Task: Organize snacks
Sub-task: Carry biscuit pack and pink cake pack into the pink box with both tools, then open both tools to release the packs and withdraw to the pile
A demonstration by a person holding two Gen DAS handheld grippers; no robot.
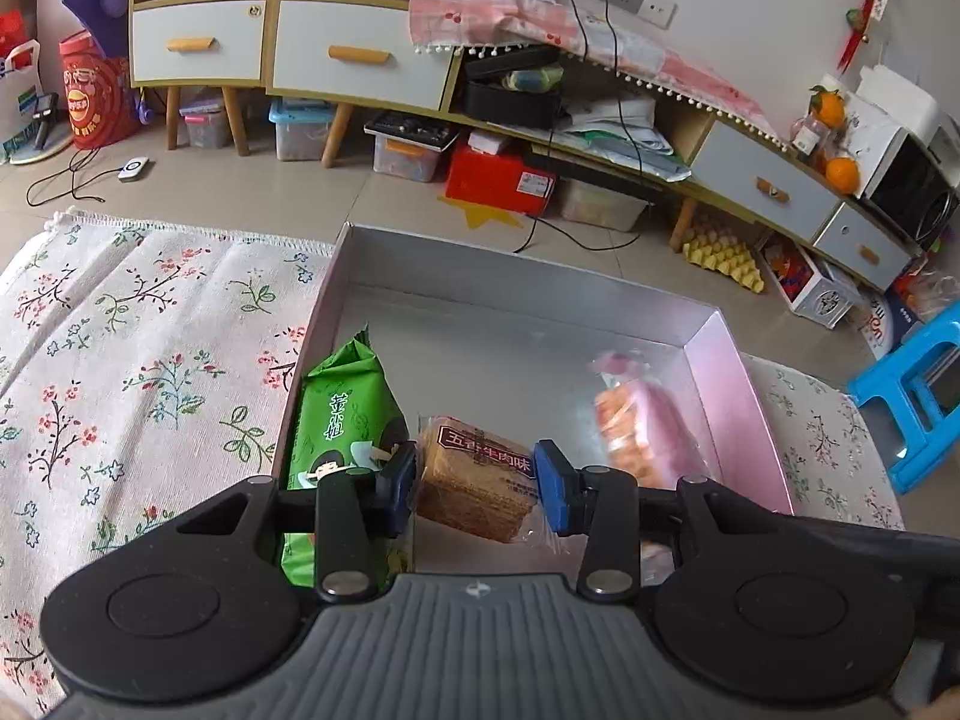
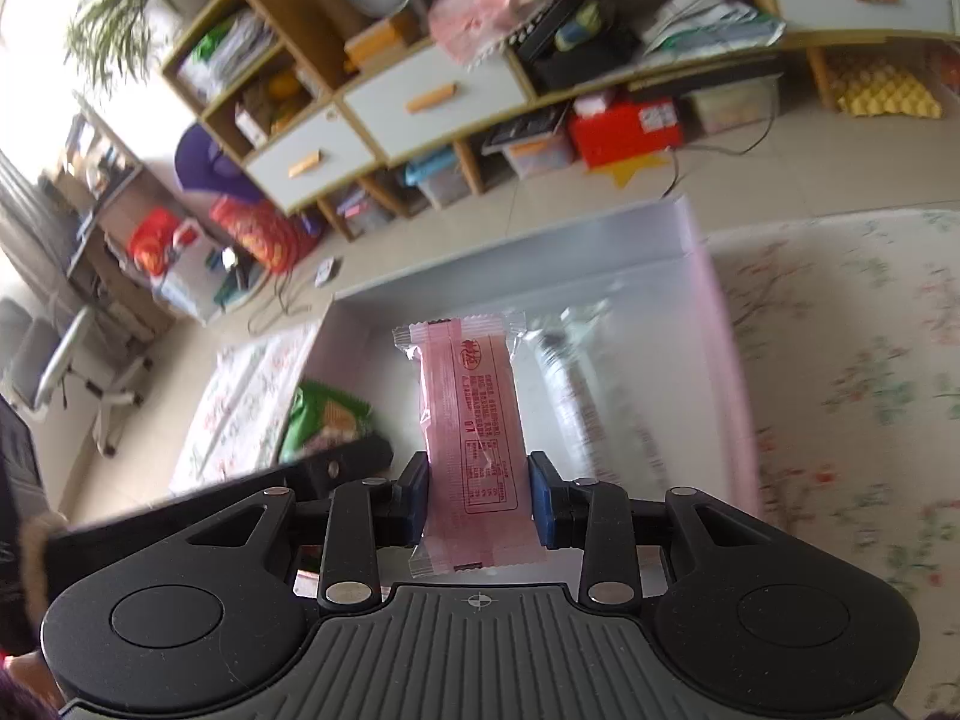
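My left gripper (image 1: 475, 483) is shut on a brown biscuit packet (image 1: 474, 480) in clear wrap, held over the near part of a silver box (image 1: 516, 282). A green snack packet (image 1: 345, 420) lies along the box's left wall. In the left wrist view a blurred pink packet (image 1: 645, 426) hangs over the box's right side. My right gripper (image 2: 478, 498) is shut on that pink packet (image 2: 471, 438), held upright above the box (image 2: 516, 258). The green packet (image 2: 324, 414) shows at lower left there, beside the black body of the left gripper.
The box sits on a floral cloth (image 1: 138, 360) that spreads to its left and right. Beyond lie a tiled floor, low cabinets with drawers (image 1: 354, 54), storage bins, a red box (image 1: 498, 180), cables and a blue stool (image 1: 918, 384).
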